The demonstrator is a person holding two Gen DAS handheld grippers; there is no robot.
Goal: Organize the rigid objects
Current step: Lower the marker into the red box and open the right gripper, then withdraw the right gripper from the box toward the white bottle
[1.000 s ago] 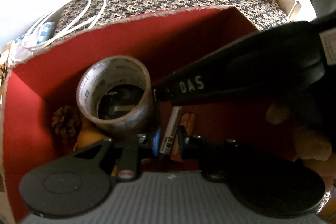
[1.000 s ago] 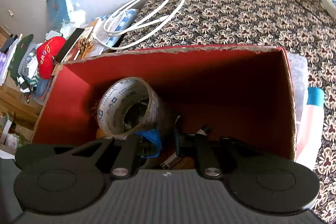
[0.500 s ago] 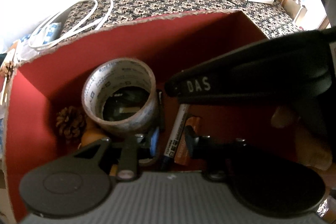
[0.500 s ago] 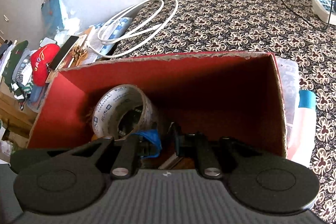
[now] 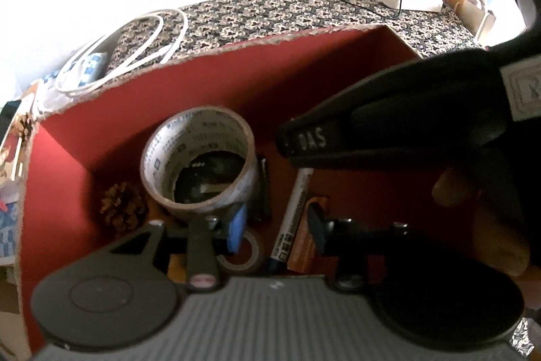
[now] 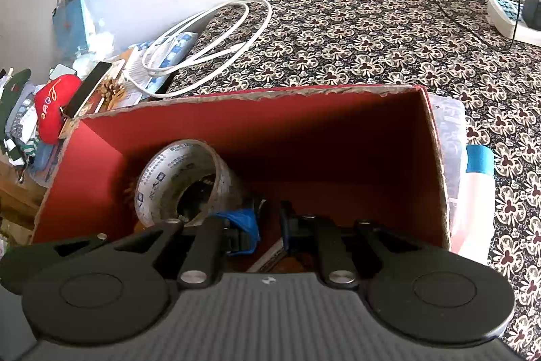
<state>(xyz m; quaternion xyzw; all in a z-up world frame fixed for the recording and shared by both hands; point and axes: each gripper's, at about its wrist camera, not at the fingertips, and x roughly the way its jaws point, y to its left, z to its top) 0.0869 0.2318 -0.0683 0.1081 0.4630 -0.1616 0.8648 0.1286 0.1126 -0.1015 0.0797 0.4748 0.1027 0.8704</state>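
Marker lies flat on the floor of the red box, lower centre of our left wrist view, white barrel with black print, dark blue end toward the camera. Left gripper: fingers moderately apart, nothing between them; the marker sits in the gap but below them, contact not clear. Blue-padded finger is over a small tape ring. Right gripper: fingers narrow but parted, holding nothing that we can see, tips low inside the box. Its black body crosses the right half of the left view, with a bare hand on the grip. Large tape roll stands on end at centre-left of the box floor, print on its inner wall, dark item inside. Pine cone just left of it. Orange-brown flat item just right of the marker. Box sits on a floral cloth; white cable coiled upper left.
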